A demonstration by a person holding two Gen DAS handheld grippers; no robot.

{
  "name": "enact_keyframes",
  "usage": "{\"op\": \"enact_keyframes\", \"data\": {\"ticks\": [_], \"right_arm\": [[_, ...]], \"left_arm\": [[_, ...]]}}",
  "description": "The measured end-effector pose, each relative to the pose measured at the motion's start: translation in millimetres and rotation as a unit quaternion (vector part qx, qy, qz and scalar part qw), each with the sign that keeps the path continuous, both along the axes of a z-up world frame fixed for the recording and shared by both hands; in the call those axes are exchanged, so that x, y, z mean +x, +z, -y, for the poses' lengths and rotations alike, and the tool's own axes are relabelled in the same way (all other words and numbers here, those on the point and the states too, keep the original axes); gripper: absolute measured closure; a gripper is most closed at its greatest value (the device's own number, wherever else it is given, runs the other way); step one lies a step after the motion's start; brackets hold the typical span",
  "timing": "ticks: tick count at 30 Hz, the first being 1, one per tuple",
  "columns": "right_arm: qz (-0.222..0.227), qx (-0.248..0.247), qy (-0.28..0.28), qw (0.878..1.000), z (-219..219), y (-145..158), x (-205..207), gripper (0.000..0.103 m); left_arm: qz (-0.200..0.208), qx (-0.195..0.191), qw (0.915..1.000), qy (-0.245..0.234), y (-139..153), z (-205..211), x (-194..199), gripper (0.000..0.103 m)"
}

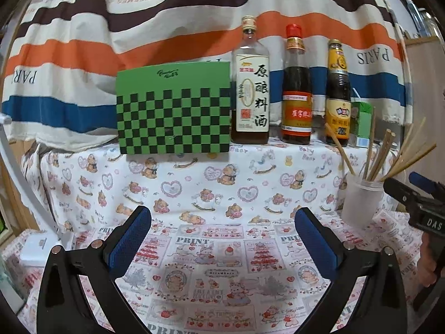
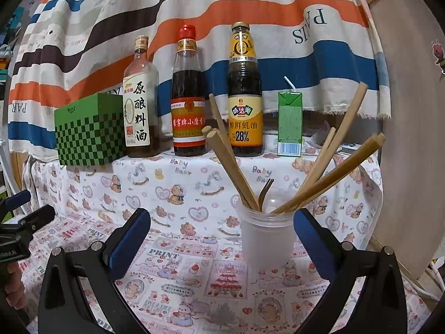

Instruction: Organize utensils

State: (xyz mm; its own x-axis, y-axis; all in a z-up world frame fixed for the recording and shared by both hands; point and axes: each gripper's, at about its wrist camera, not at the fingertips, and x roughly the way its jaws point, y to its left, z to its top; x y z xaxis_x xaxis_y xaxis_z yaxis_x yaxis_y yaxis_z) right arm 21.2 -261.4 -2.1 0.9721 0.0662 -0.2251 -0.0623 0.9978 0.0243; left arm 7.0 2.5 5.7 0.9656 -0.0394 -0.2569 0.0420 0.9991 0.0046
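On the table (image 2: 194, 250), toward its right side, a frosted plastic cup (image 2: 267, 239) is holding splayed wooden chopsticks (image 2: 230, 161) and a fork (image 2: 265, 192). Both the left gripper (image 1: 222, 239) and right gripper (image 2: 222, 239) are hanging open and empty. Chopsticks are probably light, stiff and slippery, best pinched mid-shaft. Only the right wrist view is showing the fork clearly.

Along the table's (image 2: 194, 194) back edge stand, left to right, a checkered box (image 2: 89, 136), three bottles (image 2: 189, 105) and a carton (image 2: 289, 123). Before them, toward the right edge, a cup (image 2: 267, 239) holds chopsticks (image 2: 233, 167) and a fork (image 2: 265, 192), leaning outward.
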Motion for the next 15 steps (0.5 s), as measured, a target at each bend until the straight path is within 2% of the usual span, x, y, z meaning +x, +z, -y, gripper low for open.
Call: {"op": "enact_keyframes", "data": {"ticks": [3, 6, 11, 15], "right_arm": [[-0.005, -0.006, 0.0, 1.0, -3, -1, 1, 0.0], [-0.01, -0.008, -0.002, 1.0, -3, -2, 3, 0.0], [-0.038, -0.019, -0.011, 0.999, -6, -6, 12, 0.0], [-0.038, -0.02, -0.013, 0.999, -7, -7, 12, 0.0]], "left_arm": [[-0.02, 0.002, 0.9998, 0.006, -3, 0, 8, 0.001], [-0.027, 0.006, 0.999, 0.035, -5, -1, 10, 0.001], [-0.027, 0.011, 0.9994, 0.02, -6, 2, 10, 0.0], [-0.028, 0.006, 0.9994, 0.021, -5, 0, 10, 0.0]]}}
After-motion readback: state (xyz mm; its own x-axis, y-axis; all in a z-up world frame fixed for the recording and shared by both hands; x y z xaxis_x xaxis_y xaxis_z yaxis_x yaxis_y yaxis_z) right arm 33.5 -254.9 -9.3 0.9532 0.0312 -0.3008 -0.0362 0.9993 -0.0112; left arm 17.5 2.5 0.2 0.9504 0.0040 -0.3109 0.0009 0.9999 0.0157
